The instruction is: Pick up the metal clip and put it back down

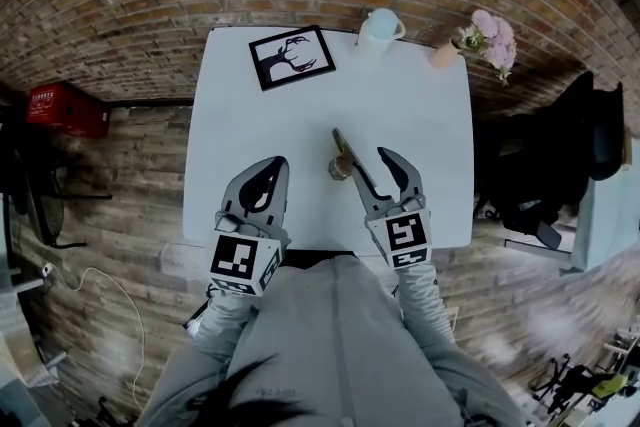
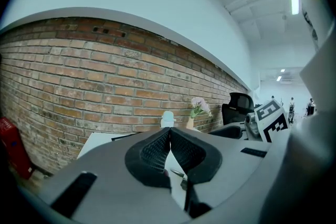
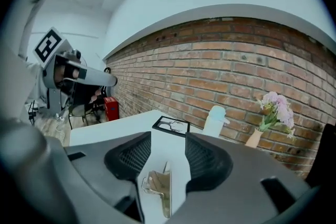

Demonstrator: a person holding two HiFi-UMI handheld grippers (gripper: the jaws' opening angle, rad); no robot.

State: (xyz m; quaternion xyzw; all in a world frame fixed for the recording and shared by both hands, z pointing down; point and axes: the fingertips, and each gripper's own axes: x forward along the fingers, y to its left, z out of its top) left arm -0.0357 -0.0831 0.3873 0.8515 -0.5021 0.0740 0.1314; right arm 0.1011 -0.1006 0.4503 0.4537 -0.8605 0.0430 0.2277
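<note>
A brass-coloured metal clip lies on the white table, a little toward me from its middle. My right gripper is open, with its jaws standing on either side of the clip. In the right gripper view the clip rests low between the two black pads, and neither pad touches it. My left gripper hovers over the table's near left part, away from the clip. It is shut with nothing in it, and its pads meet at the tips.
At the table's far edge stand a black-framed deer picture, a white lidded cup and a small vase of pink flowers. A black office chair is to the right of the table. A red box sits on the floor at left.
</note>
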